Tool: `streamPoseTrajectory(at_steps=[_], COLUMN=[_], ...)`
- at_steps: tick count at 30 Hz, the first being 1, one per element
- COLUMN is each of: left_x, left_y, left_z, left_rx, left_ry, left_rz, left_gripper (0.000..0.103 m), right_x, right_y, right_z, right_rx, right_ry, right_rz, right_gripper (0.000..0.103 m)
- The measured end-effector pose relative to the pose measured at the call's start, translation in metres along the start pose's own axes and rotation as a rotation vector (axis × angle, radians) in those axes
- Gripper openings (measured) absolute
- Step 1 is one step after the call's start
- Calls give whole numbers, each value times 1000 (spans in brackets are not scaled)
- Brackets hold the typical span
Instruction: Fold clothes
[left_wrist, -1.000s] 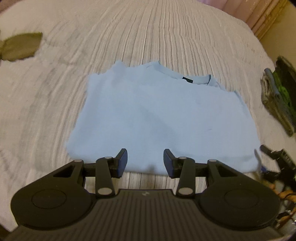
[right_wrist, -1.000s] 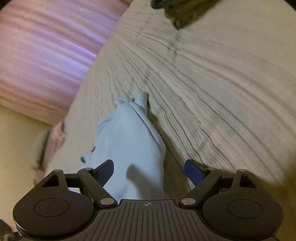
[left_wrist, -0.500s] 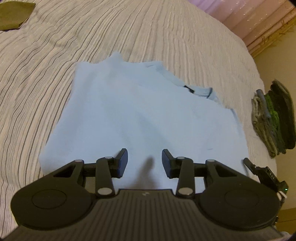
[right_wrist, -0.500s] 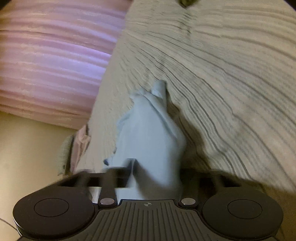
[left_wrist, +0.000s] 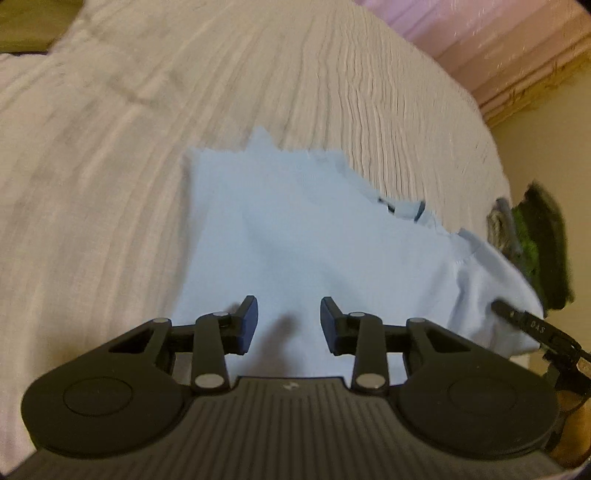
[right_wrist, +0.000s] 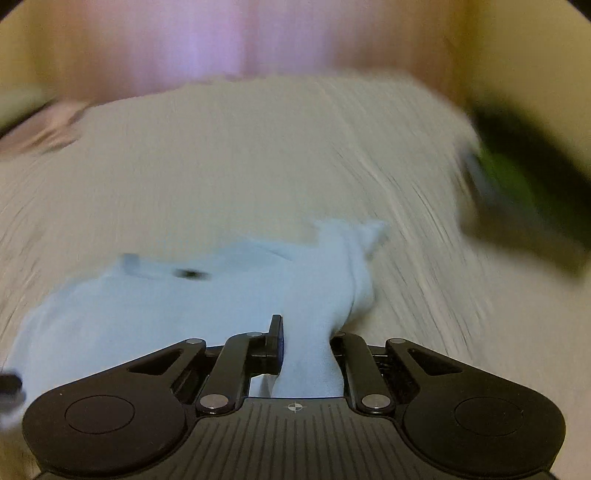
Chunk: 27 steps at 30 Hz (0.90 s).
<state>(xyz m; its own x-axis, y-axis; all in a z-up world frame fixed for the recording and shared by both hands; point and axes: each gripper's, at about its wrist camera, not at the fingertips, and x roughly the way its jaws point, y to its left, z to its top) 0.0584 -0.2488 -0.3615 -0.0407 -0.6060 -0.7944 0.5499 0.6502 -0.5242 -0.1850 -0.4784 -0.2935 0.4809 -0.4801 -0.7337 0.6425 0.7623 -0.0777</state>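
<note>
Bedding fills the left wrist view: a pale ribbed bedspread (left_wrist: 155, 155) with a light blue shirt (left_wrist: 314, 243) spread flat across its middle, the collar (left_wrist: 402, 206) at the far right edge of the cloth. The left gripper (left_wrist: 289, 321) hovers over the near hem of the shirt, its two fingers spread apart with bare fabric showing between them; they hold nothing. At the right, the shirt's side is lifted off the bed into a raised fold, and a dark tip of the right gripper (left_wrist: 517, 317) pokes in at that lifted edge. Beyond it, near the bed's right edge, sits a stack of dark folded clothes (left_wrist: 543, 251) with a green patch. Pink curtains (left_wrist: 480, 48) hang behind the bed.

The right wrist view is heavily blurred. The right gripper (right_wrist: 306, 343) has its fingers drawn close together on a bunched strip of the light blue shirt (right_wrist: 147, 306), which rises between them and runs forward to a loose corner lying on the bedspread (right_wrist: 240, 166). The right-hand finger is mostly hidden behind the cloth. The rest of the shirt lies spread to the left. The dark folded clothes (right_wrist: 524, 195) smear across the right side, well apart from the shirt, and the pink curtains (right_wrist: 229, 40) show at the top.
</note>
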Motion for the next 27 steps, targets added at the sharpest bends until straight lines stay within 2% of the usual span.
streamPoseTrajectory(at_steps=[3,5,8,10,13,18,20,22,23,24,26,27], left_x=[-25,-36,-43,-44,-48,-53,-53,-56,-54,-54,-56,-58], left_y=[28,49,77,94,112,128,129,133,133,134,135,134], left_z=[8,12,16,18,20,22,26,26,26,27,27,28], left_rx=[-48,-74,-100,-120,-139,-144,-140,-128,-124,-123,-124,-125], left_ry=[-7,-9,-1,15,23,46,50,50,53,56,57,55], left_rz=[-17,-29,-13,5,-5,-19,-32,-38,-37,-36,-44,-51], left_gripper=[31,31,31,31,31,31,31,31,31,31,31,31], right_x=[-17,-10,11,25,29,9,6,14,20,21,6,-4], right_y=[85,139,198,225,231,242,257,274,280,284,282,273], right_z=[11,-8,-48,-70,-70,-40,-43,-52,-56,-59,-61,-58], right_rx=[-252,-394,-548,-625,-598,-560,-573,-604,-619,-631,-625,-590], right_ry=[-88,-93,-25,14,19,-60,-43,20,62,72,15,3], right_rz=[-7,23,70,35,-15,-89,-87,-60,-37,-17,20,45], right_gripper=[10,11,11,11,11,11,11,11,28,39,69,75])
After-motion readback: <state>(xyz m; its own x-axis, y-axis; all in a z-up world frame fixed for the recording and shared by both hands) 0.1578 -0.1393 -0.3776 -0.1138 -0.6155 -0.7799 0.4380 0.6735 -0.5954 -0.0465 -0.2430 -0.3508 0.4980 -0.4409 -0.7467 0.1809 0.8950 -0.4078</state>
